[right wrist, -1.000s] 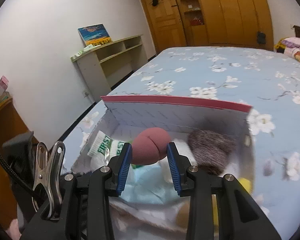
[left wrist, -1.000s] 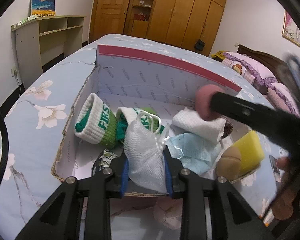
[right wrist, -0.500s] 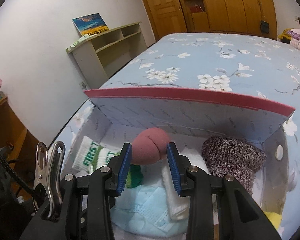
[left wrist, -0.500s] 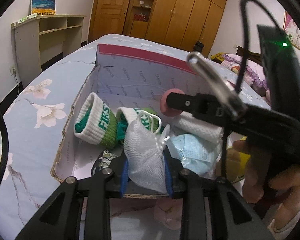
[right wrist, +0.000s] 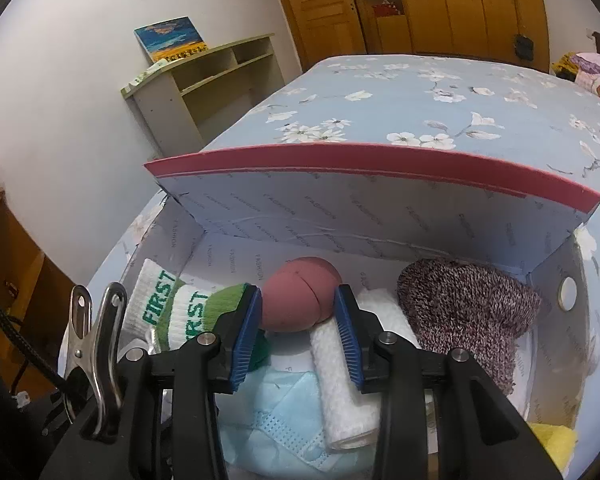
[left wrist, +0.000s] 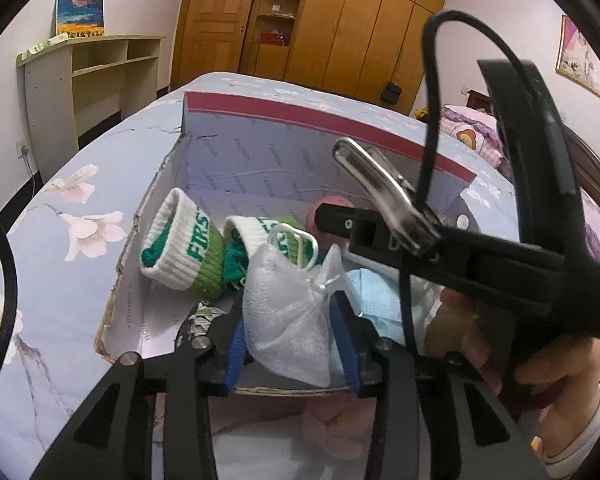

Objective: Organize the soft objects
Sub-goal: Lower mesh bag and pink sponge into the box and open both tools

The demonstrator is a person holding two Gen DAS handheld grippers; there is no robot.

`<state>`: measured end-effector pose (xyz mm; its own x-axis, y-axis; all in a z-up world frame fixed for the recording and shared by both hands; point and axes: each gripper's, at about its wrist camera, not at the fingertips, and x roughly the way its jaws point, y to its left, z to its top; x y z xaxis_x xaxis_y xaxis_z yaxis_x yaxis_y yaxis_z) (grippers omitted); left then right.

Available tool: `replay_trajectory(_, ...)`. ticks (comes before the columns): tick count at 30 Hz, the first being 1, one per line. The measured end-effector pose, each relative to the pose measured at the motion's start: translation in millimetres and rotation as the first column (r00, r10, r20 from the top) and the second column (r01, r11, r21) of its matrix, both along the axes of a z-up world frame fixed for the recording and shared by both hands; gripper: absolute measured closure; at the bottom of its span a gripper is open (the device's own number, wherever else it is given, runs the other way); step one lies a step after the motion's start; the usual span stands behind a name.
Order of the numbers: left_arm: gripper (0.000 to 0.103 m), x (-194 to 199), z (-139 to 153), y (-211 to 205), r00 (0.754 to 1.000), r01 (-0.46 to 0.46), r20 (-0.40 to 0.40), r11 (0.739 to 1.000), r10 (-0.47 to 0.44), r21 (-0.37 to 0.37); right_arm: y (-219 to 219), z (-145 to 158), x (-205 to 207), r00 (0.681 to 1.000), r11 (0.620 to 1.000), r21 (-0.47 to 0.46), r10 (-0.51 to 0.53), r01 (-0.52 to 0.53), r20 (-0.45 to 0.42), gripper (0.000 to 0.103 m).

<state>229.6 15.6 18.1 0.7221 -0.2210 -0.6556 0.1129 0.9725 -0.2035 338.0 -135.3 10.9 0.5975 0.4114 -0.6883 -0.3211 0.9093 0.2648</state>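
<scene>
Blue floral bed (right wrist: 440, 92); open cardboard box (right wrist: 380, 208) sits directly on it.

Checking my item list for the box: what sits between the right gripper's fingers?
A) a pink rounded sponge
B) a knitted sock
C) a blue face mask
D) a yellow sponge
A: in the right wrist view the pink rounded sponge sits between the right gripper's blue fingers, inside the box.

Matt cardboard box (right wrist: 380, 224); knitted socks (left wrist: 188, 248); white mesh pouch (left wrist: 288, 312); shiny metal clip (left wrist: 384, 192).
</scene>
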Motion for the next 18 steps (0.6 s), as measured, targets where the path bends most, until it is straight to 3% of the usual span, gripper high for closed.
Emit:
replay_trajectory(9, 0.042, -4.7, 5.1, -6.0, 1.0, 0.013, 0.015, 1.0, -0.013, -0.006, -7.9, 4.4, 0.4, 1.0, 0.999, 0.04, -0.011, 0.011, 0.0, 0.059)
replay_trajectory(18, 0.04, -19.8, 20.9, -7.0, 0.999, 0.003, 0.038, 1.0, -0.003, 0.011, -26.5, 21.1, -16.7, 0.999, 0.993, 0.113, -0.038, 0.037, 0.01, 0.053)
